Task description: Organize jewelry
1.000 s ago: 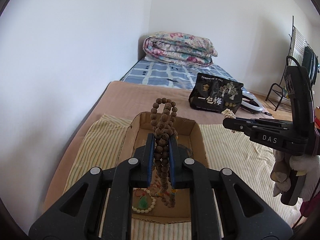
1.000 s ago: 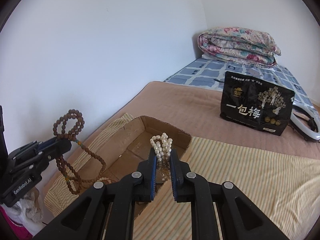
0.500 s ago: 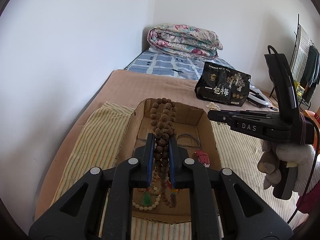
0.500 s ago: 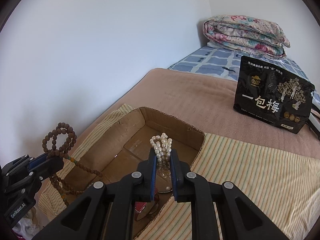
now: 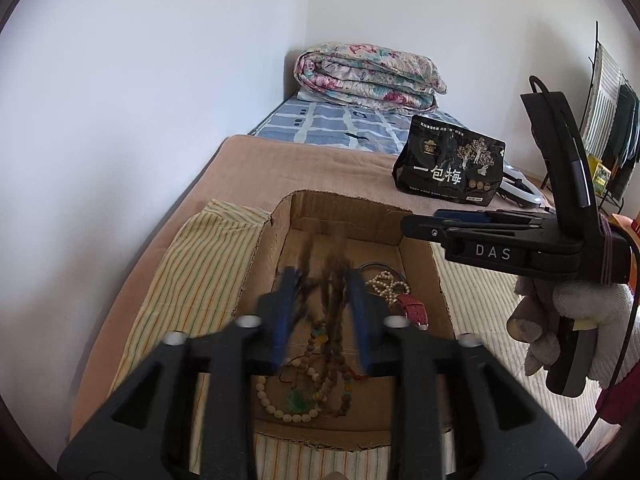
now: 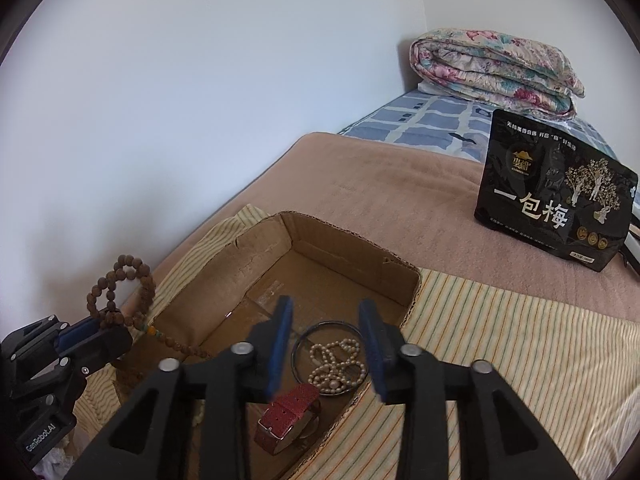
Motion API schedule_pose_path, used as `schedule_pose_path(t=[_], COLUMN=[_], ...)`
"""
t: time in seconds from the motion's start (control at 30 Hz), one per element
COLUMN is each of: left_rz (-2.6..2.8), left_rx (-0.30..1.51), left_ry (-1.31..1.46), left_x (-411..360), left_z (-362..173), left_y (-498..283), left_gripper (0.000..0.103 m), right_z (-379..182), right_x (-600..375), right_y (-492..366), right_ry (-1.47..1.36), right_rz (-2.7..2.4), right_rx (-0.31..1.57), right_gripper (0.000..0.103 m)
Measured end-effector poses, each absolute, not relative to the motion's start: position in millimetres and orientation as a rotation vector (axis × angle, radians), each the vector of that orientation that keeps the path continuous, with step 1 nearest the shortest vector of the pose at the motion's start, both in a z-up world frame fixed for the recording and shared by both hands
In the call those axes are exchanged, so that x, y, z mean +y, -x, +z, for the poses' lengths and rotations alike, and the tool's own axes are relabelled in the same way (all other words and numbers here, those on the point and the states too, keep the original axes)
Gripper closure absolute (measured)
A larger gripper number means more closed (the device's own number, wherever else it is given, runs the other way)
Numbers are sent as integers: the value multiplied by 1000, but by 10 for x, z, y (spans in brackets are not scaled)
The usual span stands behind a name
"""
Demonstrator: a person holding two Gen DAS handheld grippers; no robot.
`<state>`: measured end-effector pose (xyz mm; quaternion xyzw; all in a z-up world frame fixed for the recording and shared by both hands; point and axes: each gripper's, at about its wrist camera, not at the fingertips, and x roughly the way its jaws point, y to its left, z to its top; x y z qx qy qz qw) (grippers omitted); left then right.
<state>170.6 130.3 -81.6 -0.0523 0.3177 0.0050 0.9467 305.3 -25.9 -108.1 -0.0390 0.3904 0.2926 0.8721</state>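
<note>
An open cardboard box [image 5: 400, 222] [image 6: 352, 248] lies on a striped cloth on the bed. My left gripper [image 5: 322, 292] stands open over the box, and the blurred brown wooden bead string [image 5: 334, 276] drops between its fingers. In the right wrist view the bead string [image 6: 120, 292] still rests at the left gripper's tip [image 6: 94, 330]. My right gripper [image 6: 326, 334] is open and empty above the pearl strand [image 6: 338, 364] [image 5: 386, 284], which lies in the box inside a dark bangle [image 6: 304, 340]. A red watch strap [image 6: 288, 416] [image 5: 412, 310] and a pale bead bracelet with a green pendant [image 5: 296, 402] lie in the box.
A black snack bag [image 5: 450, 166] [image 6: 552, 196] stands on the brown blanket behind the box. A folded floral quilt [image 5: 368, 78] [image 6: 496, 68] lies at the bed's head. The white wall runs along the left. A clothes rack [image 5: 608, 120] stands at far right.
Both grippers have opened. The pearl strand has dropped from the right gripper into the box. The wooden beads are slipping out of the left gripper, which has lowered toward the box.
</note>
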Motion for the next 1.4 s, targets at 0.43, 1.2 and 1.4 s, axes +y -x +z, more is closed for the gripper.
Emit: schedule_pose_path(t=[0.43,1.2,1.4], left_rz=[12,14,11], left_rx=[622,567,534], left_ry=[88,81,68], left_x=[1242,1148,1080], left_z=[-793,-499,-314], left_y=[-1680,-1486,-1374], left_gripper=[38,38,38], right_z=[-989,-727,-571], right_x=[-268,-351,-484], right_y=[-2992,-2802,-2696], right_ry=[98,108,96], right_rz=[545,542,531], right_rx=[760,714,691], right_gripper=[9,9,8])
